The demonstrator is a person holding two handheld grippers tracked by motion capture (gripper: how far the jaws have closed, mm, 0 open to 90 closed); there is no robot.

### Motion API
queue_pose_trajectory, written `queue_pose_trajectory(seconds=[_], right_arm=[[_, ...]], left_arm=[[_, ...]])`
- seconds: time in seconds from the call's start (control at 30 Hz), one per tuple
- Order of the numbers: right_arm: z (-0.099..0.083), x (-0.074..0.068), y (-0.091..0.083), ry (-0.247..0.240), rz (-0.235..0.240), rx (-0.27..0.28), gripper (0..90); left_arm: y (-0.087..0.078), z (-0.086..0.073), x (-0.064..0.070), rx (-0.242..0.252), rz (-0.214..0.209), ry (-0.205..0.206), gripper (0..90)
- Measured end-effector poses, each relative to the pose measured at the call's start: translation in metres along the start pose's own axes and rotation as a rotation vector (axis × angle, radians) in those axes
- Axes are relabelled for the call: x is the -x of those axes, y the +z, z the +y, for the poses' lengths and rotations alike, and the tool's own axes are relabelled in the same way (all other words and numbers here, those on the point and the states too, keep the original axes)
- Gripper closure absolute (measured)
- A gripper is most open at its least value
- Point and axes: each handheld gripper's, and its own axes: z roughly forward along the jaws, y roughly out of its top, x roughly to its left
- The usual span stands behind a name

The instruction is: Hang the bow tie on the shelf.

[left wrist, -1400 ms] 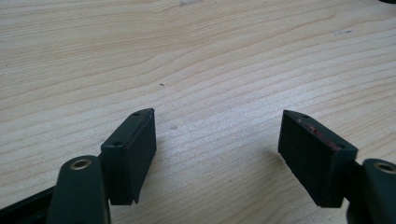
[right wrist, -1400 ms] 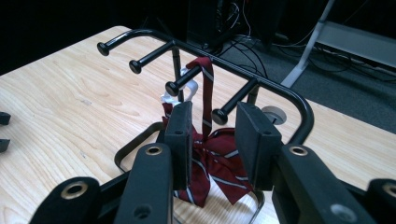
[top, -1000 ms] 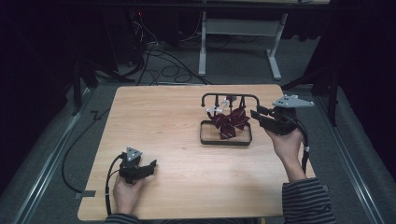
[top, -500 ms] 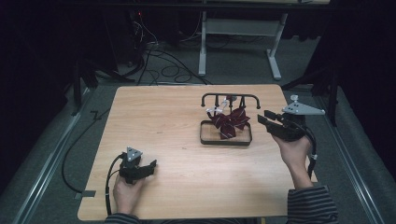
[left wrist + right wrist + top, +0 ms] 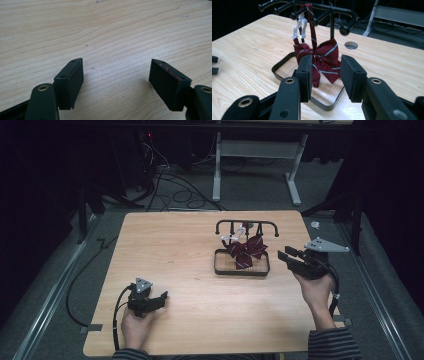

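Observation:
A dark red striped bow tie (image 5: 246,251) hangs by its strap from a black pronged rack (image 5: 246,224), over the rack's rectangular base frame (image 5: 241,271). In the right gripper view the bow tie (image 5: 322,58) hangs from a peg of the rack (image 5: 329,11), with a white clip (image 5: 299,27) on the strap. My right gripper (image 5: 286,259) is just right of the rack, open and holding nothing, its jaws (image 5: 325,66) pointing at the bow tie. My left gripper (image 5: 161,299) rests open near the table's front left, above bare wood (image 5: 116,75).
The wooden table (image 5: 170,250) has a round hole (image 5: 351,45) behind the rack. Cables (image 5: 165,180) and a white desk frame (image 5: 255,155) lie on the dark floor beyond. The left gripper's jaws (image 5: 214,65) show at the far left of the right gripper view.
My right gripper has drawn back from the rack, moving right and toward the person, still open. The left gripper has stayed put.

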Motion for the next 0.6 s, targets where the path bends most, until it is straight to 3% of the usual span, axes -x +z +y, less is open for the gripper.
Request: queue_pose_trajectory(seconds=[0.6], right_arm=[[-0.032, 0.000, 0.000, 0.050, 0.020, -0.020, 63.9]], left_arm=[[0.000, 0.000, 0.000, -0.001, 0.000, 0.002, 28.3]])
